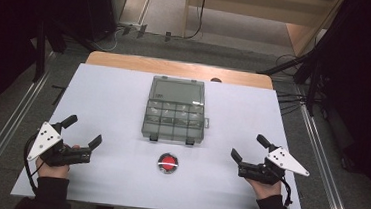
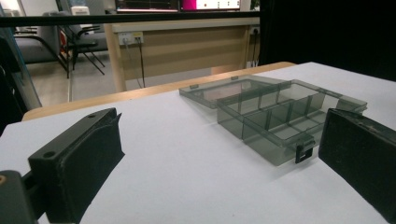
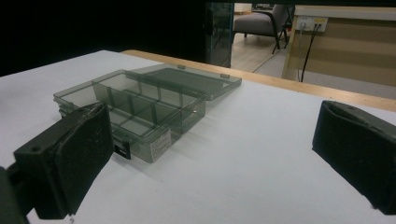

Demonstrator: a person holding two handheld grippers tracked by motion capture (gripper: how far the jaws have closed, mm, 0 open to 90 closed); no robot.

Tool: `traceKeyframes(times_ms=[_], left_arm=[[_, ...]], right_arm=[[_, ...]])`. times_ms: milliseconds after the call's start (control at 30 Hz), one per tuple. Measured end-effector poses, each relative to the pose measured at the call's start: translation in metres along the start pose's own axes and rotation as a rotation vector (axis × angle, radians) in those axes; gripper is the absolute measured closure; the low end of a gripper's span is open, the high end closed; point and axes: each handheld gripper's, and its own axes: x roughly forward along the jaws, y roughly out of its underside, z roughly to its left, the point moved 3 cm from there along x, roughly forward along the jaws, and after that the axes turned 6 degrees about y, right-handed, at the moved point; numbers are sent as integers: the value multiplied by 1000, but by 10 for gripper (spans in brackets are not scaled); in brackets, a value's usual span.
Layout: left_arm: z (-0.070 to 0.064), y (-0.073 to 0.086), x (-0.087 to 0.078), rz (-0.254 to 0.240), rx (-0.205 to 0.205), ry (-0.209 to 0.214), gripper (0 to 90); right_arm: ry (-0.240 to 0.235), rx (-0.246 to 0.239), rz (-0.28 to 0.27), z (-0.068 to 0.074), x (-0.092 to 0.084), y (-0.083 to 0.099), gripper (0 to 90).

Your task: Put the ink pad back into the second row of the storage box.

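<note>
The compartment box point(image 1: 176, 110) is showing as smoky, see-through grey plastic, smooth and faintly glossy, with its open lid point(image 2: 219, 90) of the same clear plastic and small black plastic latches point(image 2: 304, 150). The table cover point(image 1: 113, 109) is looking like a matt white sheet, smooth and even, lying over a pale wooden tabletop point(image 1: 176, 67) with a satin finish. The gripper pads point(image 3: 79, 154) are appearing as matt black, slightly rough rubbery material. The red button point(image 1: 168, 163) is shining glossy in a metallic ring.
</note>
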Motion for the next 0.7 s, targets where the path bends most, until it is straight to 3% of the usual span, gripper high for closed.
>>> traceKeyframes(times_ms=[467, 700], left_arm=[[2, 3, -8, 10, -4, -30, 0], [1, 3, -7, 13, 2, -31, 0]], right_arm=[[-2, -20, 50, 0, 7, 4, 0], [-46, -42, 95, 8, 11, 7, 0]])
